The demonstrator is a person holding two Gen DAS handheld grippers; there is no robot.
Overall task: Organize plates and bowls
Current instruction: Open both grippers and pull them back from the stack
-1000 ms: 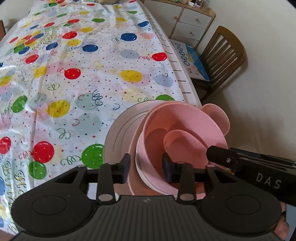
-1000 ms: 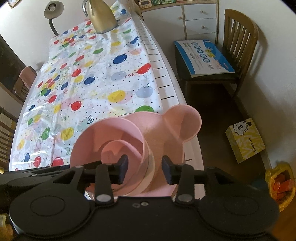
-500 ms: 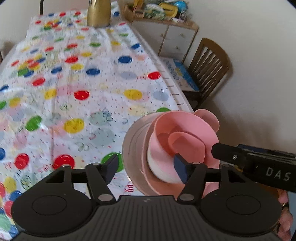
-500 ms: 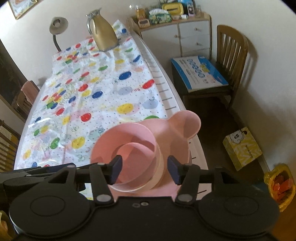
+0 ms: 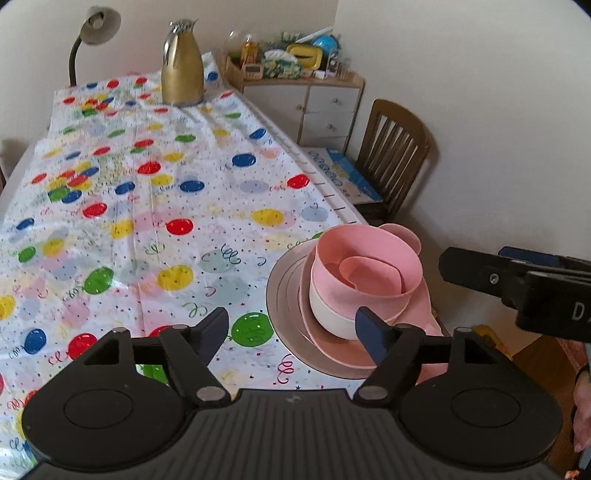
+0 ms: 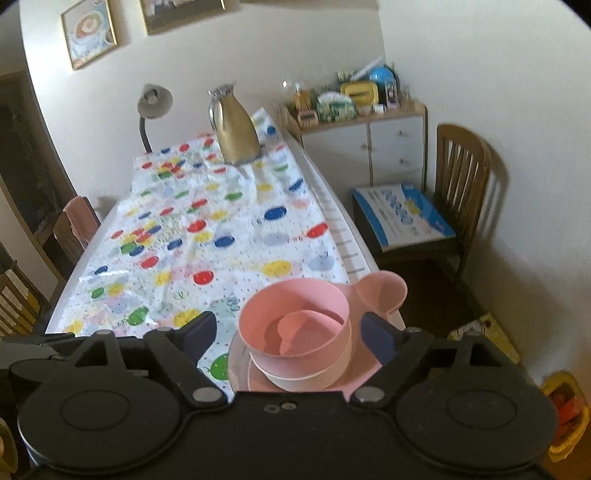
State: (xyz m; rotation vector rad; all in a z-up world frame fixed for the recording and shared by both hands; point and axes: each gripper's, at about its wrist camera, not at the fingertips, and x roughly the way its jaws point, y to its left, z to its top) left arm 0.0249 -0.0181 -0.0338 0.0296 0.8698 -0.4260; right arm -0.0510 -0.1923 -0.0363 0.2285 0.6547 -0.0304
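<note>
A pink bowl sits nested in a white bowl, on a pink bear-eared plate, on a brownish round plate, at the table's near right corner. The stack also shows in the right wrist view, with the pink bowl on top and the plate's ear behind it. My left gripper is open and empty, above and in front of the stack. My right gripper is open and empty, above the stack; its body shows in the left wrist view.
The table has a balloon-print cloth. A gold jug and a desk lamp stand at the far end. A wooden chair with a blue box and a cluttered white cabinet are to the right.
Both grippers opened wide, let go of the bowls and pulled back and up from the stack. The stack stays at the table corner.
</note>
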